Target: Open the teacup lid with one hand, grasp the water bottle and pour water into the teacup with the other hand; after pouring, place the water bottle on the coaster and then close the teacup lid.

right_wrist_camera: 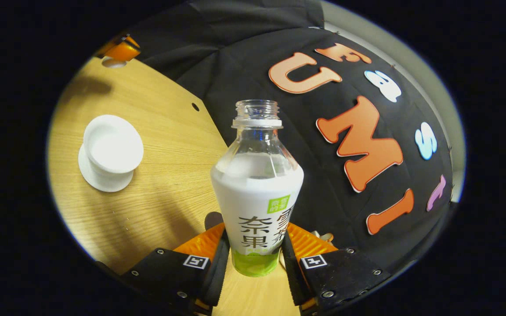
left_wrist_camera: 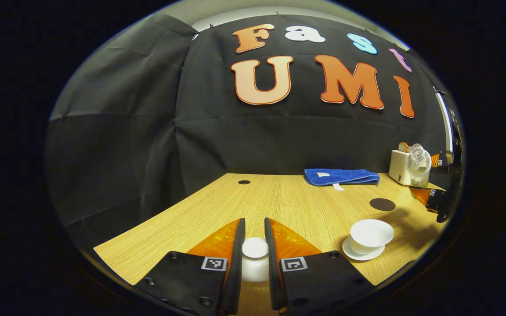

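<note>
- Wooden surface (left_wrist_camera: 288,202) inside a booth draped in black cloth, with a folded blue towel (left_wrist_camera: 341,176) lying near the back wall.
- Left gripper (left_wrist_camera: 255,250) pinches the white teacup lid (left_wrist_camera: 255,259) between its two fingers, low over the surface.
- Open white teacup (left_wrist_camera: 370,235) sits on its saucer (left_wrist_camera: 360,253), well to the right of the lid; a dark round coaster (left_wrist_camera: 382,204) lies just behind it.
- Right gripper (right_wrist_camera: 255,259) clamps the uncapped water bottle (right_wrist_camera: 257,193) at its lower body, held off the surface, teacup (right_wrist_camera: 112,147) to its left.
</note>
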A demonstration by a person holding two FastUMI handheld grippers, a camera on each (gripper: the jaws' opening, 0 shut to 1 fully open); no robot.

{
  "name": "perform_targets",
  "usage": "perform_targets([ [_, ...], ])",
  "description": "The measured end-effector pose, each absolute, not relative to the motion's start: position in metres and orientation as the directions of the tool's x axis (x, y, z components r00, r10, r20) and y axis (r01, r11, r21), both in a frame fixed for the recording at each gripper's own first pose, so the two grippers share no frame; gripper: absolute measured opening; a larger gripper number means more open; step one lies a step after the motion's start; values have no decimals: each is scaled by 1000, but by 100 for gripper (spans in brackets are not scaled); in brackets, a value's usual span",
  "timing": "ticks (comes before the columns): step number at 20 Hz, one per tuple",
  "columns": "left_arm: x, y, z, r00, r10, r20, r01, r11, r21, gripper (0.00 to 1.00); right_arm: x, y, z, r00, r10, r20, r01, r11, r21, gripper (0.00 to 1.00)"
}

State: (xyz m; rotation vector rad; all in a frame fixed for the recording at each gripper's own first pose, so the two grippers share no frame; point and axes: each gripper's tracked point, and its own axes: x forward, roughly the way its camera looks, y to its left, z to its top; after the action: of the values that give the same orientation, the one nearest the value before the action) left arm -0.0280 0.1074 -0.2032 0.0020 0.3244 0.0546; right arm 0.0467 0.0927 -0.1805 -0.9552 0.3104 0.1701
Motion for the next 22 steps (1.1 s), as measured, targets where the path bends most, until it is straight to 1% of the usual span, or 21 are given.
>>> perform_targets([
  [2,-30,108,-204,947,50,-317,-49,999,11,29,47,98,-177,945,20,-325,-289,511,-810,62],
  [3,-31,108,-204,947,50,-316,-49,999,12,30,49,99,-174,948,26,-317,-290,484,-826,62],
  [9,-37,118,-206,948,52,-315,-57,998,-8,31,58,113,-156,969,47,-242,-245,295,-923,62],
  [10,-39,120,-208,948,54,-315,-59,998,-7,29,58,116,-155,970,52,-237,-242,270,-932,62],
  [14,-44,127,-206,948,61,-311,-65,998,-2,31,58,128,-162,967,73,-244,-254,217,-943,61],
  [16,-46,129,-206,949,64,-309,-66,998,2,29,58,131,-161,970,80,-230,-241,163,-957,62],
  [17,-46,130,-205,949,65,-307,-67,998,3,31,57,132,-161,971,81,-226,-236,136,-962,62],
  [20,-51,133,-206,949,65,-308,-69,998,-2,29,63,133,-165,972,85,-217,-224,79,-971,62],
  [22,-51,135,-210,947,65,-314,-70,998,-3,31,65,133,-166,974,86,-209,-213,39,-976,62],
])
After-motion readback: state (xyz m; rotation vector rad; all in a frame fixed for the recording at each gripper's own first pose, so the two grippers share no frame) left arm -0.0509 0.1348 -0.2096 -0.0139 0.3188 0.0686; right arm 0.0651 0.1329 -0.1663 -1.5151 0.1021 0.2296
